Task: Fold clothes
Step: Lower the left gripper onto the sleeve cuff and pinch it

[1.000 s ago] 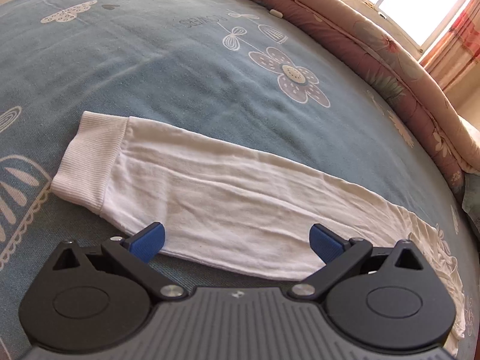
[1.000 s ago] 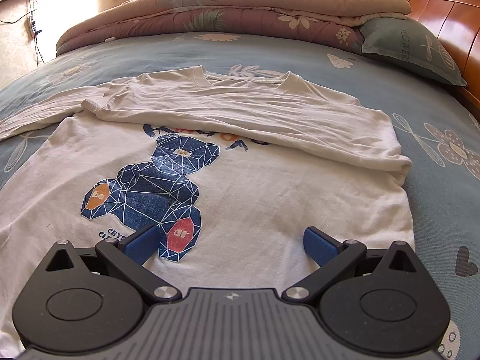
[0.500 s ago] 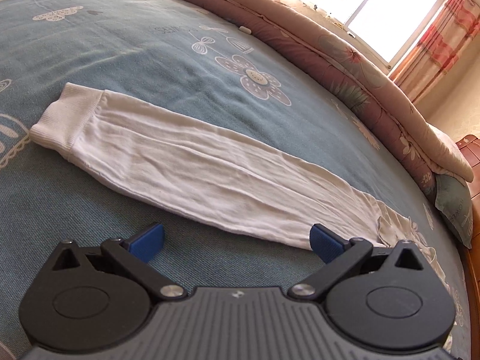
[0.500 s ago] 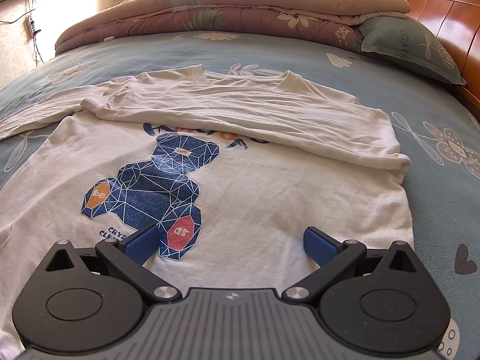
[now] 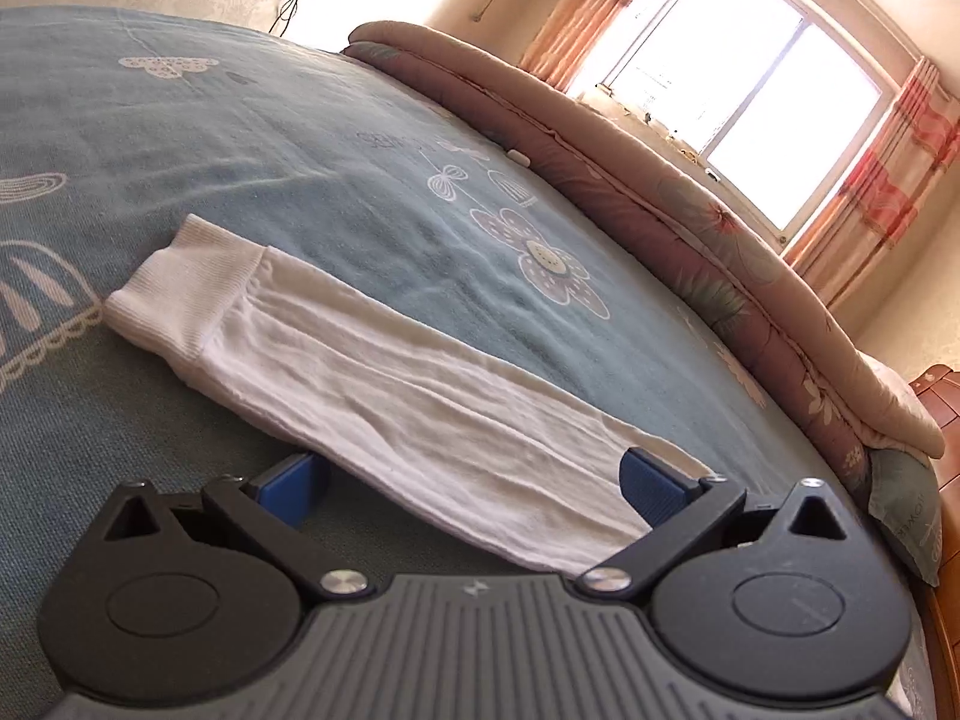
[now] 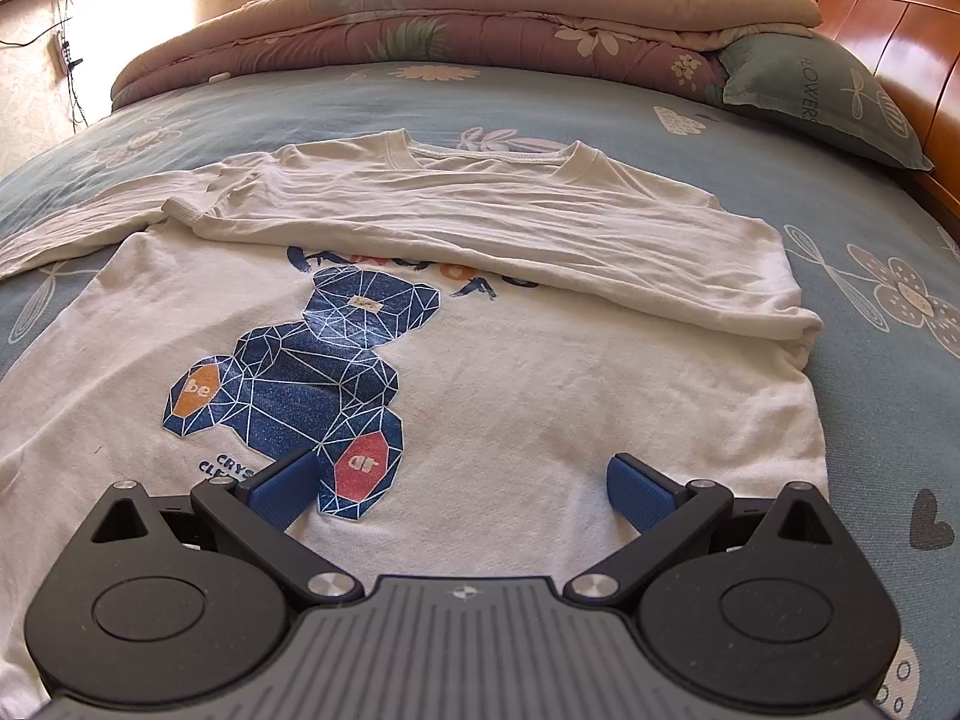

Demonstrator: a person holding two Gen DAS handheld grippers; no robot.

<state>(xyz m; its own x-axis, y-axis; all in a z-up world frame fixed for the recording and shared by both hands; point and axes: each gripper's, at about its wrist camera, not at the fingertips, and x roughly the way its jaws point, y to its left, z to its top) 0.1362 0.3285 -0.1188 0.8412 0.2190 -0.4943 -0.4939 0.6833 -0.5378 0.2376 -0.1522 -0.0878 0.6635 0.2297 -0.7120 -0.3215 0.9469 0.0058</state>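
a white long-sleeved cotton shirt with a blue geometric bear print [image 6: 456,360] lies face up on the blue flower-patterned bed sheet [image 6: 870,222], its neck towards the far side. one long sleeve [image 6: 510,228] is folded across the chest, covering the top of the lettering above the bear, with its ribbed cuff near the other shoulder. the other white sleeve [image 5: 420,396] stretches out flat on the sheet, away from the body, ending in a ribbed white cuff [image 5: 186,294].

the left gripper [image 5: 474,483] hangs low over that outstretched sleeve with its blue-padded jaws spread wide, one pad at the sleeve's near edge and the other over the cloth further along; nothing is pinched between them. the right gripper [image 6: 465,489] hovers over the lower front of the shirt, jaws likewise wide apart, one pad by the bear's red foot patch, holding nothing.

a rolled brown floral quilt [image 6: 468,12] lies along the far side of the bed, a grey-green pillow [image 6: 822,96] beside a wooden headboard [image 6: 900,18].
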